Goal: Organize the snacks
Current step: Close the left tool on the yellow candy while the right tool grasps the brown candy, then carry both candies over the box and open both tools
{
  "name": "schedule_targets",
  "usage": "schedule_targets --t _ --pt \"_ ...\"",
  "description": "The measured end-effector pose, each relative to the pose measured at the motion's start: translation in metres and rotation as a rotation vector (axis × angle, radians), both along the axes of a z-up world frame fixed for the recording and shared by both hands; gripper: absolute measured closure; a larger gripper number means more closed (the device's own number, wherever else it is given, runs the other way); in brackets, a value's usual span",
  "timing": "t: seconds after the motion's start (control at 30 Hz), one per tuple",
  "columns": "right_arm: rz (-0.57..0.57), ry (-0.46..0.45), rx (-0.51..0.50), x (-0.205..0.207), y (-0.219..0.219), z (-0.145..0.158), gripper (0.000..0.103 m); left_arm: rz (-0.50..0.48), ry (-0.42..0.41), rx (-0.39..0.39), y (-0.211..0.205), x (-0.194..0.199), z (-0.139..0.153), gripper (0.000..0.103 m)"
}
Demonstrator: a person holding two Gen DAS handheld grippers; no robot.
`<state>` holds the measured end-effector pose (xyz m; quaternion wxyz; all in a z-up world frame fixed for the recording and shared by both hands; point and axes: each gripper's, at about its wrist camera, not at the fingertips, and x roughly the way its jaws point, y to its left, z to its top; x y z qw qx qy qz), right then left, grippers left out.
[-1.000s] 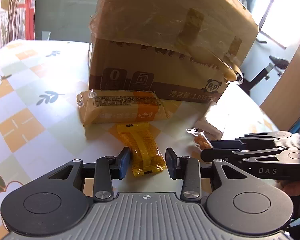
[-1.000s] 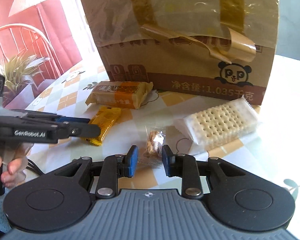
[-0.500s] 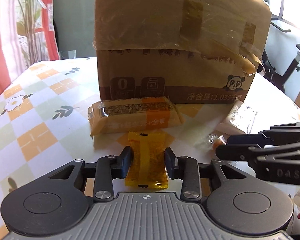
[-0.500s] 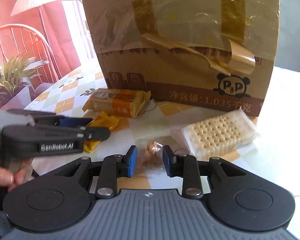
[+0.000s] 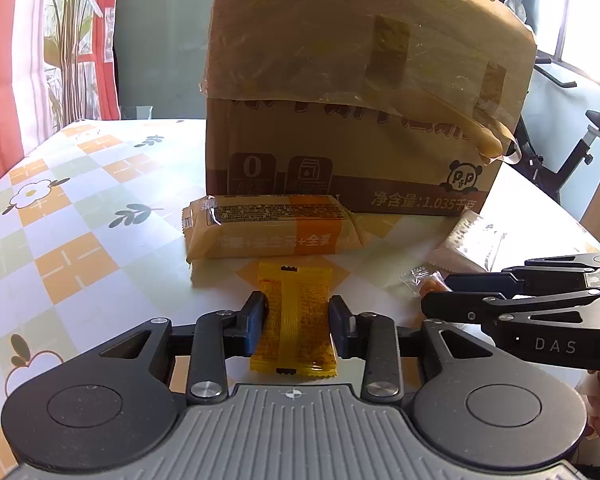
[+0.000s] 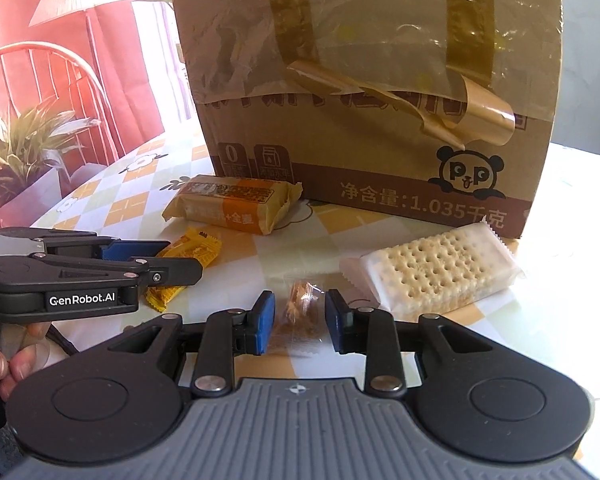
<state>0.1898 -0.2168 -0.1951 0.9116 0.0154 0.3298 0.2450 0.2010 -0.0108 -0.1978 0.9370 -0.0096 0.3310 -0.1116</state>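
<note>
- The left gripper (image 5: 298,322) had its two fingers around the small yellow packet (image 5: 294,320); both pads seemed to touch the sides of the packet, so it looked clamped on it.
- The yellow packet was a flat, shiny foil pouch with a seam down its middle and crimped ends; it lay on the table (image 5: 80,240) with its length along the fingers.
- The right gripper (image 6: 300,318) had its fingers apart, one on each side of the small clear-wrapped snack (image 6: 302,308); a gap was visible on both sides, so the pads did not press on it.
- This snack was a brown, lumpy piece in crinkled transparent film.
- Just to the right of it lay the cracker packet (image 6: 436,272), a rectangle with pale, dotted crackers under clear plastic.
- Behind the yellow packet lay the long orange bar (image 5: 272,226), in a smooth wrapper with small printed text.
- Behind all snacks stood the cardboard box (image 5: 360,100), brown, with peeling tape and a panda drawing.
- The table had a glossy cloth with orange squares and flowers.
</note>
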Motion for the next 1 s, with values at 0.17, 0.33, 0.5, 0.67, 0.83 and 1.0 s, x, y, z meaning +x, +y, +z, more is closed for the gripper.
schedule_targets --t 0.17,0.33,0.5,0.67,0.83,1.0 --pt "0.005 -0.036 -0.039 -0.003 0.004 -0.001 0.074 -0.002 -0.006 0.004 0.001 -0.001 0.001 0.065" --pt "0.014 -0.053 -0.062 -0.004 0.006 -0.002 0.074 -0.004 -0.008 0.001 0.001 -0.001 0.0 0.067" --pt "0.002 -0.074 -0.018 -0.007 -0.001 0.0 0.082 0.032 0.024 -0.051 0.01 -0.003 0.011 0.07" --pt "0.0 -0.105 0.021 -0.012 -0.008 0.009 0.082 0.044 -0.034 -0.039 0.009 -0.012 0.03 0.07" --pt "-0.008 -0.247 0.087 -0.021 -0.023 0.043 0.082 0.024 -0.166 -0.019 0.004 -0.014 0.076 0.07" --pt "-0.03 -0.381 0.144 -0.012 -0.042 0.09 0.082 0.017 -0.316 -0.08 0.003 -0.004 0.137 0.07"
